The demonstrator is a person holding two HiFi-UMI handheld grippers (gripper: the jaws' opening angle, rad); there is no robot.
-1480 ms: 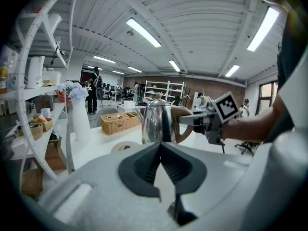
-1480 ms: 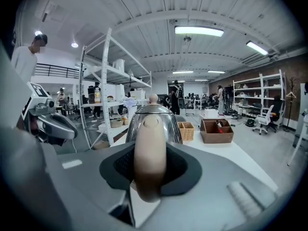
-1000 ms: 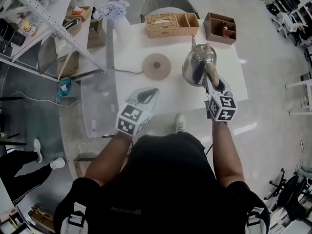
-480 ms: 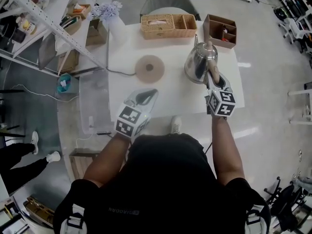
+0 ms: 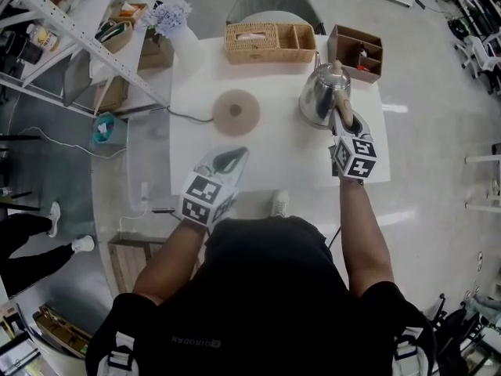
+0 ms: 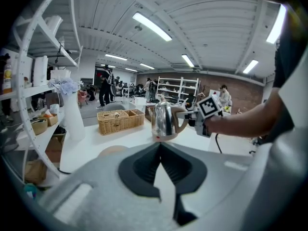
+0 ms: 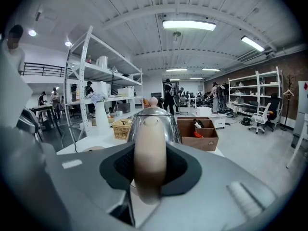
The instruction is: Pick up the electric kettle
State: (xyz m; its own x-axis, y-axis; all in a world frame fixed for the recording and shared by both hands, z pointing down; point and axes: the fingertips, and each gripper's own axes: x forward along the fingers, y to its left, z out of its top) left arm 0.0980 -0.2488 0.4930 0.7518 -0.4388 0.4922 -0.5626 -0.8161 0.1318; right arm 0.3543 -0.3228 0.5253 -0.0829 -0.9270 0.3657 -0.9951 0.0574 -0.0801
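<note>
Kettle [image 5: 319, 100] at the far right of the desk [image 5: 274, 159], near the box [image 5: 356, 52] and apart from the round base [image 5: 237, 110]. Its handle [image 7: 149, 158] is clamped between the jaws of the right hand-held gripper [image 5: 344, 121]. The left hand-held gripper [image 5: 239, 154] is held over the near desk edge, jaw tips together and empty.

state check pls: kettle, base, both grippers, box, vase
electric kettle: lid on, off the round base, held by the handle.
round base: bare, cord attached.
right gripper: shut on the handle.
left gripper: jaws together, empty.
brown box: open, items inside.
vase: upright, flowers in it.
</note>
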